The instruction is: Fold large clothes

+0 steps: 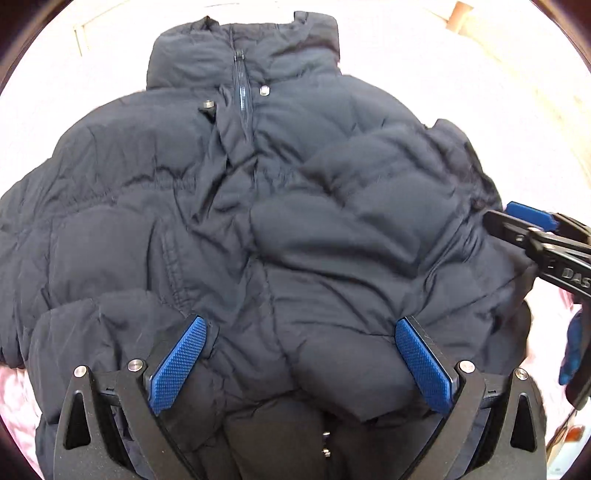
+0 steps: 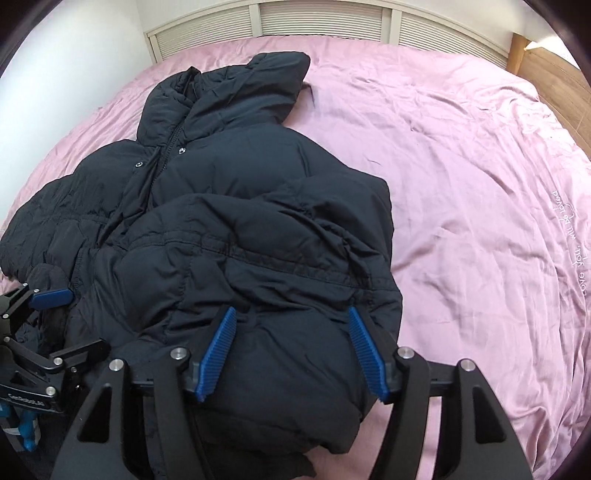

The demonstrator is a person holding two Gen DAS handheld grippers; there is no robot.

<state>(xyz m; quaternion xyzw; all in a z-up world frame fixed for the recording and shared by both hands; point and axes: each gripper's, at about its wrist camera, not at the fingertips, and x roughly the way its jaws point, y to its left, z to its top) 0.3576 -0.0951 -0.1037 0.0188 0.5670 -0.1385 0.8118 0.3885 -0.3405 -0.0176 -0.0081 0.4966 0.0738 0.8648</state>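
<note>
- A dark navy quilted puffer jacket (image 2: pixel 221 221) lies front-up on a wrinkled pink bedsheet (image 2: pixel 461 184), its stand-up collar (image 2: pixel 255 88) pointing toward the white slatted headboard (image 2: pixel 321 18).
- The jacket's front zipper (image 1: pixel 242 99) runs down from the collar, flanked by metal snap buttons (image 1: pixel 263 90); a padded sleeve (image 1: pixel 354 206) is folded across the chest on the jacket's right-hand portion as the left wrist view shows it.
- The left gripper (image 1: pixel 301 362), with black arms and blue textured pads, hangs over the jacket's lower hem, its jaws spread wide apart with puffy fabric bulging up between them; whether the pads touch the cloth cannot be told.
- The right gripper (image 2: pixel 291 350) sits at the jacket's edge nearest the bare sheet, jaws likewise spread, a mound of quilted fabric between the blue ribbed pads but not pinched.
- Each gripper appears at the edge of the other's view, close beside the jacket.
- White embroidered script (image 2: pixel 565 236) runs along the sheet's far side, and a wooden bed frame corner (image 2: pixel 517 51) shows beyond it.
</note>
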